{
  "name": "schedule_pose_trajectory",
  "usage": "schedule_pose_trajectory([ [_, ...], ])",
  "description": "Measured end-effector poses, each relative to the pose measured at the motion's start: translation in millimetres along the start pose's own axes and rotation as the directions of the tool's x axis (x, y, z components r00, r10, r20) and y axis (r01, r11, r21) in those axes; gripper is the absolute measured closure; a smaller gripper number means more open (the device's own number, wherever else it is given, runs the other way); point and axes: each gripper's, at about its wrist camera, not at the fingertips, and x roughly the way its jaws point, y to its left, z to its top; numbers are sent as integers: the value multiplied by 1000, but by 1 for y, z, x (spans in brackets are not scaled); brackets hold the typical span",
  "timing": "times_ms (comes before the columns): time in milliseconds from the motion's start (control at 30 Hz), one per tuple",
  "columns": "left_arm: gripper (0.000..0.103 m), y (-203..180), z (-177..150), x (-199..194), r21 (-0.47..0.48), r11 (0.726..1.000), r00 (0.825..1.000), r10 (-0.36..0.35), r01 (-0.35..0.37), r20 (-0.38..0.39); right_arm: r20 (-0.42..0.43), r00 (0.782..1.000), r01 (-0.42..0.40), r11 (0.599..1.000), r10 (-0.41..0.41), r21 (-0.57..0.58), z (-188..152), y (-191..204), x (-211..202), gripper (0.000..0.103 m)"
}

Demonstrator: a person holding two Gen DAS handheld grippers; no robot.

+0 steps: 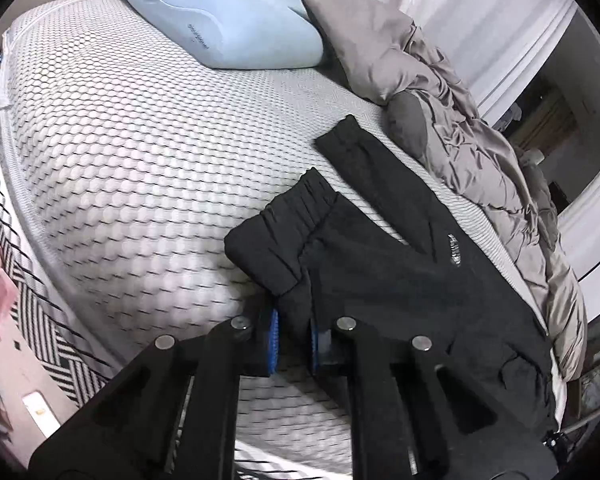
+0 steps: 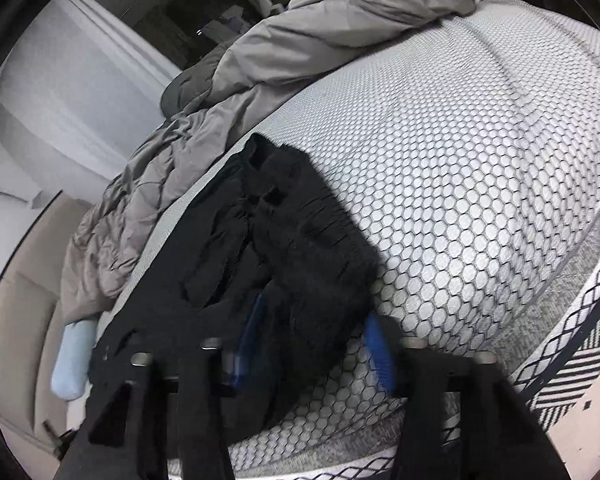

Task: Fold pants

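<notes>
The black pants (image 1: pixel 380 248) lie on the white honeycomb-mesh mattress (image 1: pixel 140 168), near its edge beside the crumpled grey duvet (image 1: pixel 460 128), with one leg end stretched toward the duvet and the elastic waistband bunched up in front. The left gripper (image 1: pixel 293 334) comes in low from the near edge of the bed, pointing forward over the mattress; its two blue-padded fingers (image 1: pixel 273 330) stand close together with a fold of the black fabric between them — it is clamped on the pants. The right gripper (image 2: pixel 314 346) also reaches in low from the bed's edge, tilted a little. Its blue pads (image 2: pixel 380 350) are wide apart, one on each side of the bunched waistband, and the cloth lies loose between them, not squeezed. A light blue pillow (image 1: pixel 220 20) rests at the far end of the mattress, well apart from the pants.
</notes>
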Motion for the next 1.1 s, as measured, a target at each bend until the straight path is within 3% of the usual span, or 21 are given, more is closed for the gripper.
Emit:
schedule_pose_trajectory([
  [67,92,7,-2,14,5,1000,998,5,-5,-61,-13,1000,25,999,-26,-32,-4,3,5,83],
  [167,88,0,-2,2,50,999,999,19,-18,-31,-56,994,94,991,-99,-93,-7,4,4,72],
  [200,78,-5,-2,-7,72,996,999,46,-45,-12,-37,993,111,988,-115,-108,-7,7,-4,67],
  [233,71,-11,-2,-17,88,994,998,64,-65,15,2,991,135,982,-136,-133,-7,11,-15,53],
  [267,53,-18,-2,-27,106,991,996,74,-78,43,47,987,159,974,-154,-161,-7,17,-26,46],
  [300,41,-28,-2,-36,124,989,995,70,-77,64,91,980,192,961,-177,-199,-6,26,-38,44],
  [367,26,-53,-5,-53,193,980,994,36,-56,104,129,973,221,937,-193,-271,-5,50,-54,31],
  [400,16,-70,-8,-60,240,970,994,24,-50,110,131,977,201,929,-168,-311,-5,67,-62,27],
  [467,8,-106,-18,-65,321,947,994,-19,-16,106,110,988,142,911,-107,-386,-9,101,-61,12],
  [500,1,-133,-24,-60,370,929,995,-55,21,81,99,992,113,897,-78,-428,-12,113,-61,11],
  [567,1,-182,-46,-49,462,877,987,-159,132,19,62,998,52,863,-23,-503,-26,147,-48,1],
  [667,1,-249,-84,-15,543,798,964,-245,262,-105,-69,997,-64,800,29,-596,-51,199,-6,0],
  [800,5,-330,-140,47,611,654,895,-321,446,-310,-207,978,-170,737,42,-655,-80,240,59,0],
  [833,5,-341,-150,58,638,628,895,-303,446,-328,-253,966,-206,719,44,-664,-86,247,79,0],
  [867,6,-352,-158,74,680,601,907,-239,419,-347,-273,961,-226,708,48,-669,-90,248,89,0],
  [900,14,-358,-163,91,719,590,924,-139,366,-356,-283,959,-209,698,9,-685,-93,250,106,0],
  [933,17,-356,-162,103,728,598,929,-82,336,-361,-279,959,-174,685,-44,-707,-94,248,116,0],
  [967,19,-350,-157,110,718,610,925,-67,335,-373,-255,963,-132,663,-92,-737,-93,242,122,2],
  [1000,27,-339,-147,108,691,616,913,-120,377,-391,-192,971,-60,638,-140,-768,-88,230,122,2],
  [1033,31,-329,-138,104,674,616,901,-153,408,-405,-157,972,-7,641,-177,-767,-80,216,119,2],
  [1100,23,-304,-121,96,713,639,947,-77,288,-313,-114,967,82,702,-228,-707,-52,178,105,1],
])
